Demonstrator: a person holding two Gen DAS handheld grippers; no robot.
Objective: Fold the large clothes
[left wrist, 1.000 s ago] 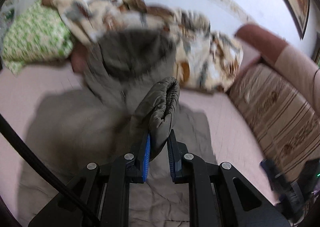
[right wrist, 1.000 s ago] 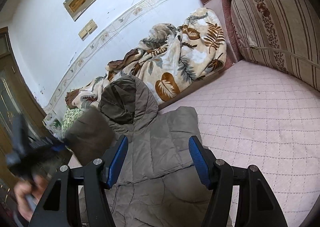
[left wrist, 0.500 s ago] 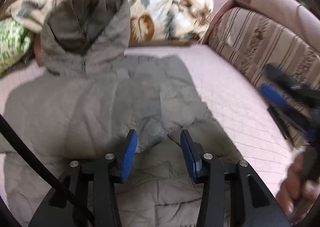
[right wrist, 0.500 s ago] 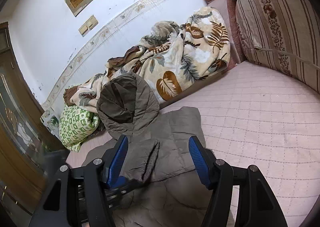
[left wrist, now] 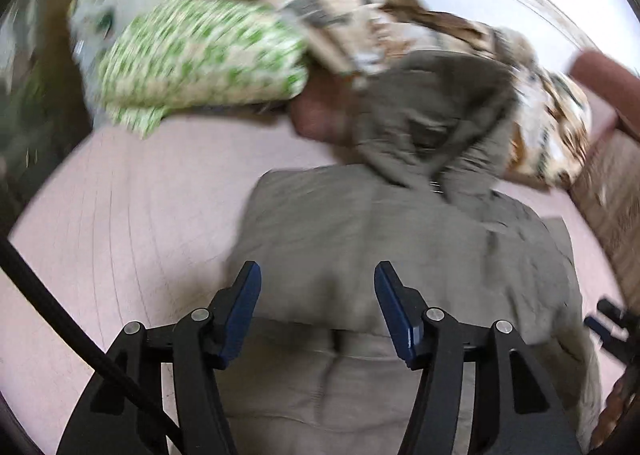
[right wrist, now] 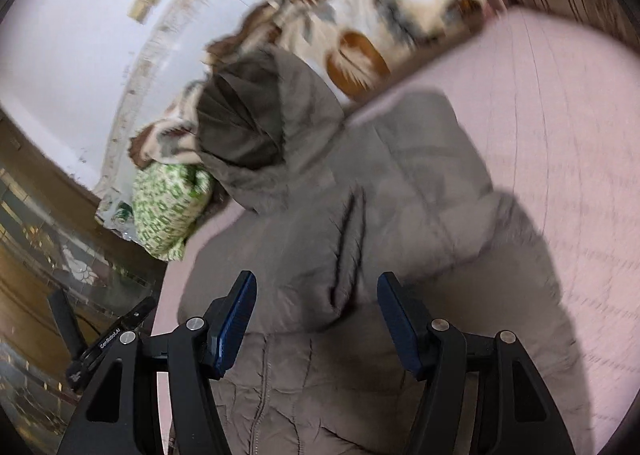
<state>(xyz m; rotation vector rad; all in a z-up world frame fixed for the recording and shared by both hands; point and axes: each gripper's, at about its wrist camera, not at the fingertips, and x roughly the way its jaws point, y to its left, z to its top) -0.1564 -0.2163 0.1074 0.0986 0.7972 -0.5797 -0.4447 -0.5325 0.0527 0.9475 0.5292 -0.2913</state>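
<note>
A grey-brown hooded puffer jacket (left wrist: 380, 247) lies flat, front up, on the pink quilted bed cover (left wrist: 120, 215). Its hood (left wrist: 432, 123) points toward the wall. In the right wrist view one sleeve (right wrist: 348, 255) lies folded across the jacket's (right wrist: 420, 195) chest beside the zip. My left gripper (left wrist: 318, 295) hovers over the jacket's near left part; its jaws are opening and nothing is between them. My right gripper (right wrist: 316, 307) hangs open above the folded sleeve and holds nothing. Both views are blurred by motion.
A green patterned pillow (left wrist: 200, 59) and a leaf-print blanket (right wrist: 380, 15) lie against the wall behind the hood. A striped sofa cushion (left wrist: 612, 191) borders the right side. A wooden door with glass (right wrist: 32, 255) stands at the left. Bare bed cover (right wrist: 560, 135) flanks the jacket.
My left gripper let go of the sleeve cuff, which now lies across the jacket, and its jaws spread wide as it swung left. My right gripper dropped closer to the jacket, still open.
</note>
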